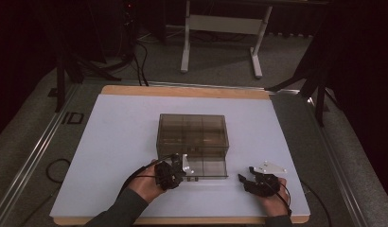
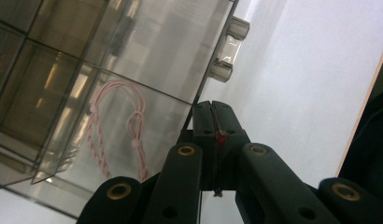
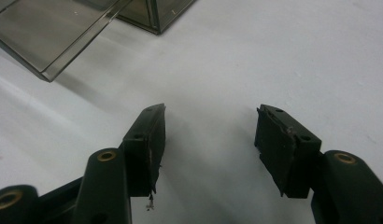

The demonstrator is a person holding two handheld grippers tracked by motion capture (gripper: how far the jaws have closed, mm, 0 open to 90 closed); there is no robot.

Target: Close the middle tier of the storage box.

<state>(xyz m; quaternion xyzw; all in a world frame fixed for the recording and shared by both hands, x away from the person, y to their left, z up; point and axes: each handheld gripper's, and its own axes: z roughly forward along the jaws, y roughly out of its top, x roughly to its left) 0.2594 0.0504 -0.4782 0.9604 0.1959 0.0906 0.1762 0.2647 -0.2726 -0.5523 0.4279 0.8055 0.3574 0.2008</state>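
Lid [image 1: 207, 168] swung open, pinched at its edge by left gripper [image 2: 213, 116]; right gripper [image 3: 209, 140] gaping, empty; pink cord [image 2: 133, 130] left inside box [image 1: 192, 128].

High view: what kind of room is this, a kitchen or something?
Probably a lab or recording studio, not a kitchen: a white work table, dark curtains around it, and cables on the carpeted floor.

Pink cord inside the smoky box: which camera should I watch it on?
The left gripper view: the pink cord lies looped, seen close through the box wall. In the high view the box is too dark to pick it out. The right gripper view catches just the box's edge.
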